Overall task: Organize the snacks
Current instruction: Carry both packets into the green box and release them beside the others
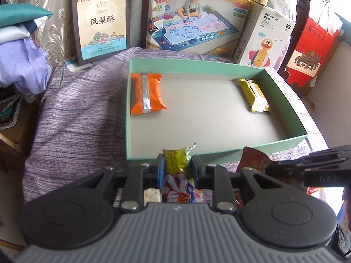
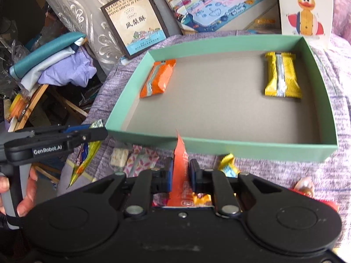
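Snacks are only partly sorted: 2 packets lie in the green tray (image 1: 140,151), and you carry 2 more toward it. Your left gripper (image 1: 177,166) has its fingers clamped on a yellow-green packet (image 1: 178,159), held just short of the tray's near wall at 6 o'clock. Inside, the orange packet (image 1: 145,94) sits at 10 o'clock against the left wall, and the yellow packet (image 1: 253,95) at 2 o'clock by the right wall, well apart, with bare floor between. Your right gripper (image 2: 180,173) pinches a thin red packet (image 2: 180,153) upright, also at the near wall. I judge the job at an early stage: both held packets need placing, and loose ones wait on the cloth, among them a white sweet (image 2: 119,155) and a pink patterned wrapper (image 2: 140,161).

A purple woven cloth (image 1: 83,114) covers the surface. Behind stand a pastry box (image 1: 102,20), a play-mat box (image 1: 193,24), a duck toy box (image 1: 264,41) and a red box (image 1: 311,50).
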Tool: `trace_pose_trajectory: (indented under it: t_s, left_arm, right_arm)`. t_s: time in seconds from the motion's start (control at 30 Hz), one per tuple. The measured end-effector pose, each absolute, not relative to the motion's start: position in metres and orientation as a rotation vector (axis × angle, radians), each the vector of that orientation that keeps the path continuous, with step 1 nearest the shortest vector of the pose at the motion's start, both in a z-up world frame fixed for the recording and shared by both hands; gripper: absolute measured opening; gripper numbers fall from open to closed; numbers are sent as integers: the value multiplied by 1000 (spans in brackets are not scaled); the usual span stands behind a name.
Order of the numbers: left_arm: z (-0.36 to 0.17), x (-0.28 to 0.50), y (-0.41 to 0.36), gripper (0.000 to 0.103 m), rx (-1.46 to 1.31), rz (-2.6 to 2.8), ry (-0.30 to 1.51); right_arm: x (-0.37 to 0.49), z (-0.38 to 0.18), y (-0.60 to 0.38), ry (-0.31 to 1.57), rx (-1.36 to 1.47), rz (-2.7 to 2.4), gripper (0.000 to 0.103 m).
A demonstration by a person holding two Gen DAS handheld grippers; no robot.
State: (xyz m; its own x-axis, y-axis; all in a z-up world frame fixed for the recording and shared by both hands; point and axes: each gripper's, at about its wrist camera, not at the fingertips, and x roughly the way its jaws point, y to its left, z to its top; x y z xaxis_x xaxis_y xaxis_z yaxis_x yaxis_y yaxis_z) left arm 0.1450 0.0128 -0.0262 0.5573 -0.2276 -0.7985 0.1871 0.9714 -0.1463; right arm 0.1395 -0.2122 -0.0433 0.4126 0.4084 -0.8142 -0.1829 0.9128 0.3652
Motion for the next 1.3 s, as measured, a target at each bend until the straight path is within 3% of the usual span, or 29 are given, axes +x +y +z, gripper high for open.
trace_pose_trajectory:
  t_s: [0.37,0.6,0.63,0.67,0.8,1.1,1.3]
  left_arm:
    - [-52,124,17,25,-64,-260,998]
    - [-58,116,29,25,-83,-245,1010]
    - [-59,115,31,25,-84,-243,1011]
    - [-59,115,32,25,-86,-241,1014]
    - [-59,113,31,25,-85,-238,1020]
    - [-26,143,13,25,-28,-253,951]
    - [-14,205,-12,25,4,-247,909]
  right_arm:
    - [130,-71,-155,1174,96,441,16]
    - [131,-79,-130,1182,13,436,25]
    - [131,-79,-127,1178,1,433,25]
    - [130,-79,-125,1177,-15,430,15]
    - [127,-66,-124,1141,-11,430,15]
    - [155,-4,-179,988,120,348,15]
    - [213,-7,-235,941,207,187,15]
